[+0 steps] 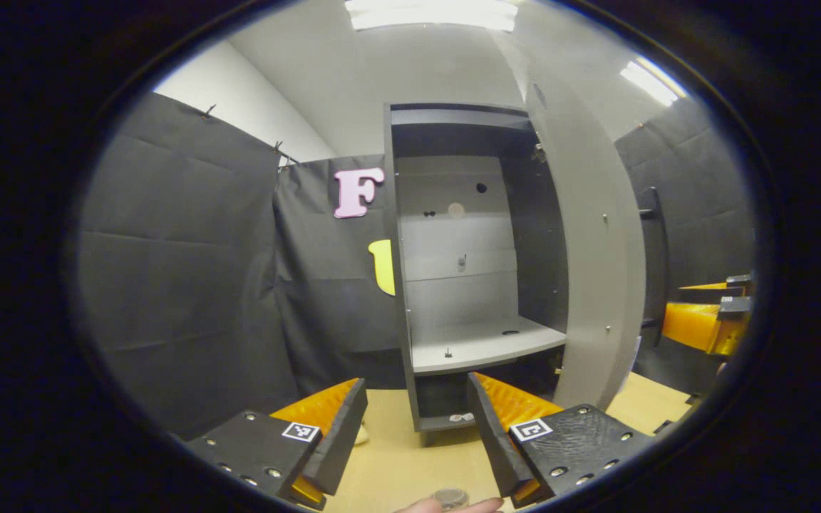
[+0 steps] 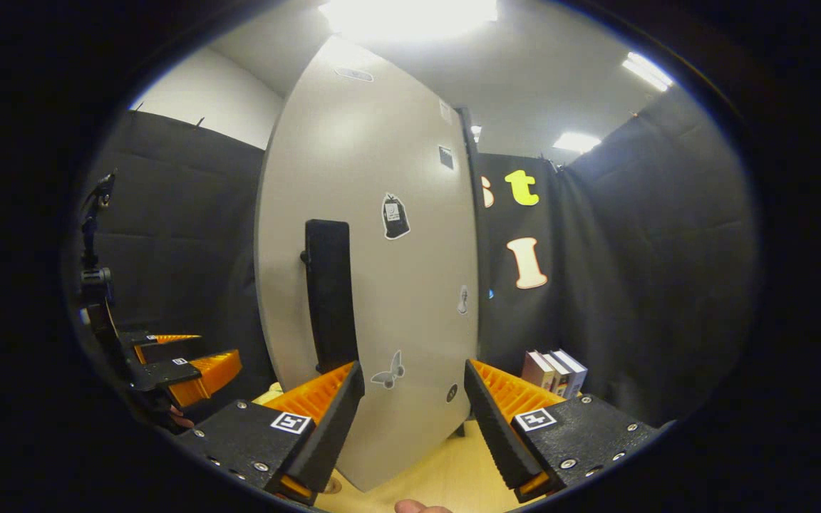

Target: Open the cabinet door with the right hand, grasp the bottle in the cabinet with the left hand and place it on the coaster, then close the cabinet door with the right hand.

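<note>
The grey cabinet (image 1: 400,285) stands with its door (image 1: 592,271) swung wide to the right. Its inner shelf (image 1: 482,345) carries just a small peg and a dark hole. My left gripper (image 1: 417,385) is open in front of the cabinet, nothing between its fingers. A small round grey top (image 1: 450,496) shows low beneath it beside a fingertip of a hand; I cannot tell what it is. In the right gripper view, my right gripper (image 2: 412,370) is open, close to the door's outer face (image 2: 396,285), right of its black handle (image 2: 328,299) and apart from it.
The wooden table (image 1: 396,456) runs under the cabinet. A few books (image 2: 553,370) stand upright at the back right. The right gripper (image 1: 710,320) shows beyond the door's edge, the left gripper (image 2: 182,363) left of the door. Black cloth walls surround the booth.
</note>
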`<state>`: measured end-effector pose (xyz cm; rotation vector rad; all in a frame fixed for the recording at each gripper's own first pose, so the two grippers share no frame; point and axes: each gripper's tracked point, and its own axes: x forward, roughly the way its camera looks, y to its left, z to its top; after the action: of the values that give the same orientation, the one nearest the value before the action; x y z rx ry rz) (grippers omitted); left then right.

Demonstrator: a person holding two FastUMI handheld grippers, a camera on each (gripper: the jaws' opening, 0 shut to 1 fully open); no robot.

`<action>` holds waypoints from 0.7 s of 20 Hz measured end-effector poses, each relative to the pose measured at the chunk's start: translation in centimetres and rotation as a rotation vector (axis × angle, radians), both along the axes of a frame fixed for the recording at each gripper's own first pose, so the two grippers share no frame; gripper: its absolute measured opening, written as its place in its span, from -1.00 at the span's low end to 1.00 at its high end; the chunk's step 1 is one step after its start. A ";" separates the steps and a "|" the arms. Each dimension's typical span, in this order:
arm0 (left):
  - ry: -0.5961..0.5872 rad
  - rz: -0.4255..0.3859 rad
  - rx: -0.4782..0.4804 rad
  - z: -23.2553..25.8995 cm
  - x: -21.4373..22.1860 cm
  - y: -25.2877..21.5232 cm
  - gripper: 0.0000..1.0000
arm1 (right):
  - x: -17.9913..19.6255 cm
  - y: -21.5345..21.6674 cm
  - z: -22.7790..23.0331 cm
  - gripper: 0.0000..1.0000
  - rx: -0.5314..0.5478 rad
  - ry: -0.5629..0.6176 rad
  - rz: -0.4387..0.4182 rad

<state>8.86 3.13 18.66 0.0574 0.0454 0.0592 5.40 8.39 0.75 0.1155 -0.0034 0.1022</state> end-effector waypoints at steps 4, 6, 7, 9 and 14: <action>-0.003 0.046 0.035 1.1 2.2 0.2 0.53 | 4.6 0.4 -0.4 0.77 0.025 0.028 0.048; -0.019 0.048 0.028 1.6 3.7 -0.1 0.63 | 6.8 0.0 -0.2 0.77 0.019 0.023 0.052; -0.023 0.052 0.025 1.5 4.2 -0.3 0.62 | 7.7 0.0 -0.4 0.78 0.024 0.025 0.062; -0.027 0.059 0.017 1.2 4.8 -0.5 0.72 | 9.3 0.2 -0.8 0.78 0.038 0.018 0.079; -0.032 0.077 -0.017 0.4 7.4 -0.9 0.62 | 11.5 0.3 -3.0 0.78 0.036 0.060 0.084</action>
<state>16.31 2.26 19.08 0.0377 0.0162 0.1364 16.89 8.72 -2.24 0.1545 0.0591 0.1825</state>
